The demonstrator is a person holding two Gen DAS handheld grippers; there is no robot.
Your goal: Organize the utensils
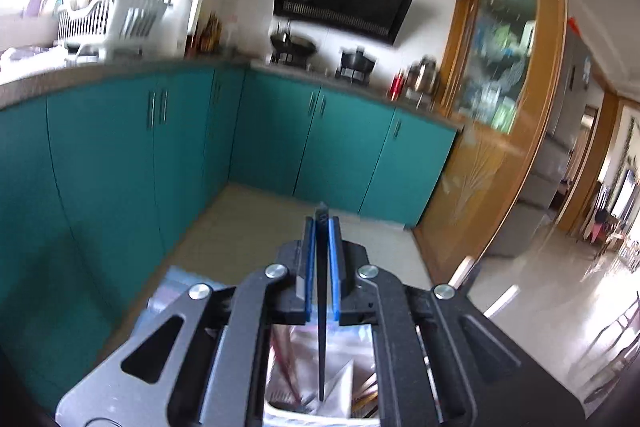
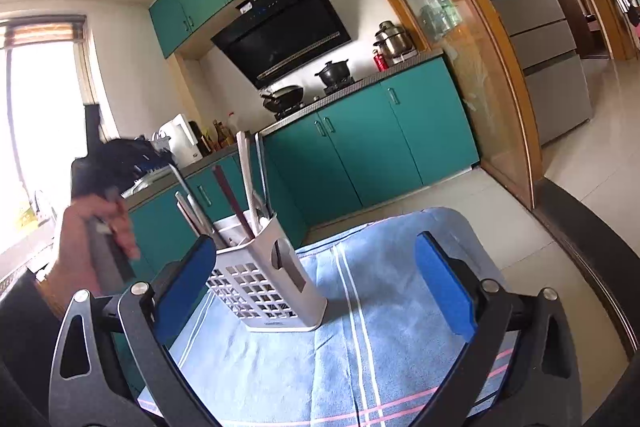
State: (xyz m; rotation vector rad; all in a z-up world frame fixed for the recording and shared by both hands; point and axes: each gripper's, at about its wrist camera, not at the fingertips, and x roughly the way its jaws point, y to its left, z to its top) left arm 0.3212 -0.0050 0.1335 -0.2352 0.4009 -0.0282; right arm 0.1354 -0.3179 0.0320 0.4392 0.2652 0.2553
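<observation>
The left gripper (image 1: 322, 227) was clamped on a thin dark utensil (image 1: 322, 327), its tip hanging over the white utensil holder (image 2: 272, 287). The holder stood on the blue towel (image 2: 360, 347) with several utensils already in it. The right gripper (image 2: 316, 291) waited wide open, empty. Best play, I judged: keep the utensil vertical, aim for a free slot, then release.
</observation>
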